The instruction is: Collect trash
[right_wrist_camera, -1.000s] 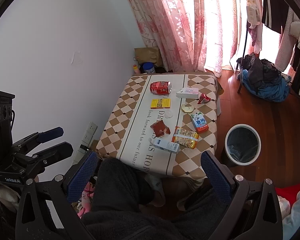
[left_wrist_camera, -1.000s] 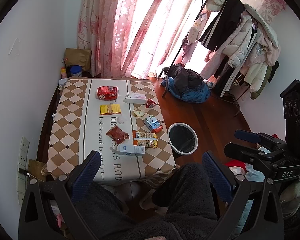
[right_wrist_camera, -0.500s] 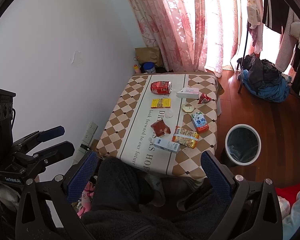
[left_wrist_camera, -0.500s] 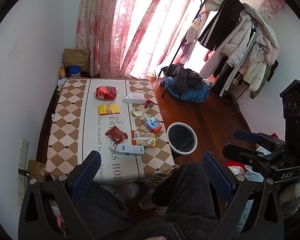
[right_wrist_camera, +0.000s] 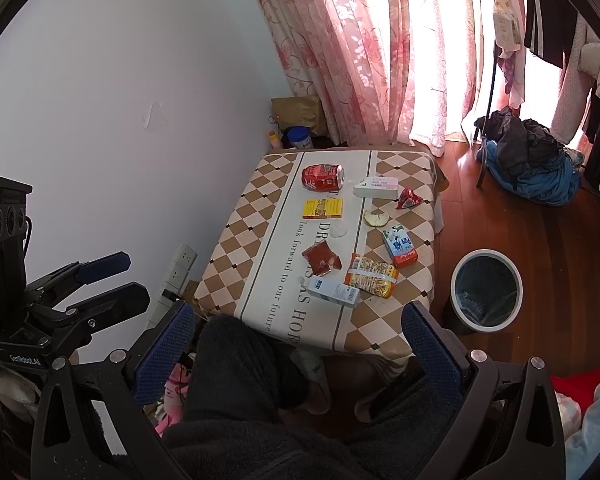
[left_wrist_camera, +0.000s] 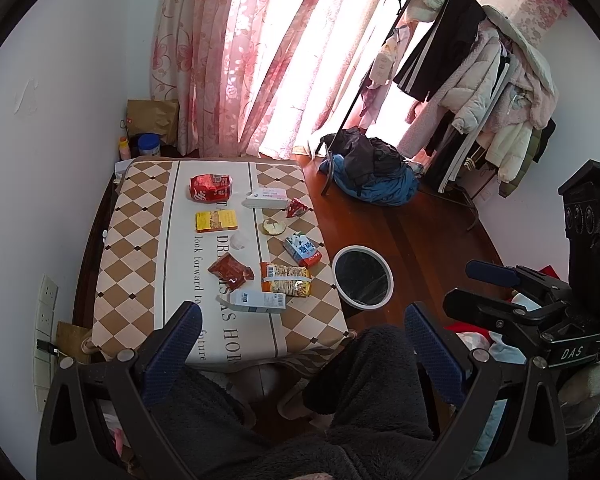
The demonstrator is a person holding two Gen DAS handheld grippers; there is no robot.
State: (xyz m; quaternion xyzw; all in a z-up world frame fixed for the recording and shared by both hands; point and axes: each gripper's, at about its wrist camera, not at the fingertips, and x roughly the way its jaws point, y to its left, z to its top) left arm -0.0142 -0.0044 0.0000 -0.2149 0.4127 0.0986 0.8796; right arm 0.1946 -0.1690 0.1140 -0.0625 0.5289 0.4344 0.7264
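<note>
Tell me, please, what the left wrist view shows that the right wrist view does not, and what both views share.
Only the left wrist view shows the full clothes rack hung with coats, and the right gripper at its right side.

Only the right wrist view shows the left gripper at its left side, with a pink item on the floor below the table edge.

Both show the checked table with the red can, yellow box, snack wrappers, the white bin on the wood floor, and the pink curtains. Both pairs of jaws stand open, holding nothing.

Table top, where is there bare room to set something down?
The table is bare along its wall-side checkered strip, left of the red can and yellow box, and along the near edge below the white carton. The right half is crowded with wrappers.
</note>
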